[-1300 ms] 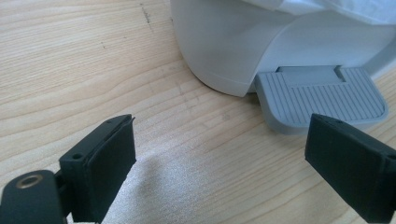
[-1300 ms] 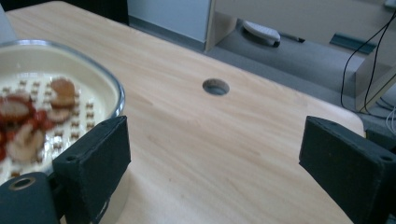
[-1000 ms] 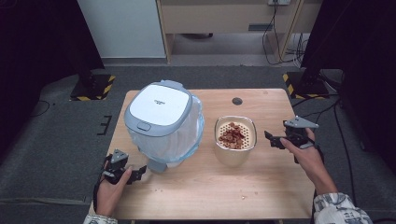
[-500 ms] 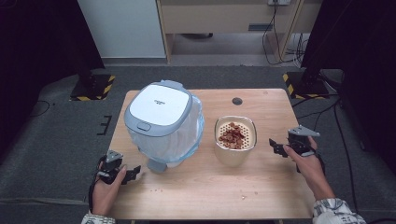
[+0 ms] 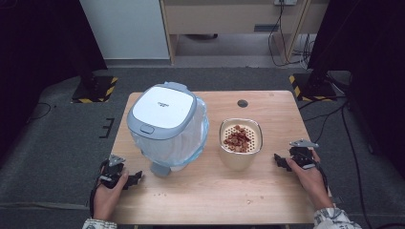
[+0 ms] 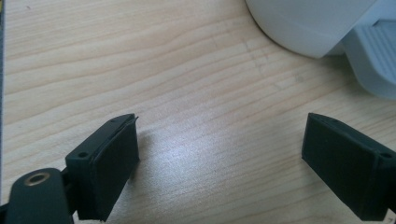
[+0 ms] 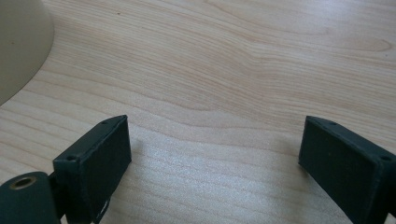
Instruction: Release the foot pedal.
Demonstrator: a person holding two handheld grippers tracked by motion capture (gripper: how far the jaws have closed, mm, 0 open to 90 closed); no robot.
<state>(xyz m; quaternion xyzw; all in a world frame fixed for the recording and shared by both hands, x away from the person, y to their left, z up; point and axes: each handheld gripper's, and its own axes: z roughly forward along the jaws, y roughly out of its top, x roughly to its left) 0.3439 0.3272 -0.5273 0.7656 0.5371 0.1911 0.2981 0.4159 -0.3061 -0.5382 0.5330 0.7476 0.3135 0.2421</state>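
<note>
Near the surface's (image 5: 210,200) front-left corner, the left hand-held gripper (image 5: 135,178) rests low with its 2 jaws spread wide, nothing between them. By the right edge, the right hand-held gripper (image 5: 282,161) sits low, jaws likewise apart and empty over bare wood. Just beside it, toward the middle, stands a cream bowl (image 5: 240,151) holding brown pellets (image 5: 237,137). Left of the bowl, well back from the front edge, stands a pale blue dispenser (image 5: 167,128) with a white lid.
</note>
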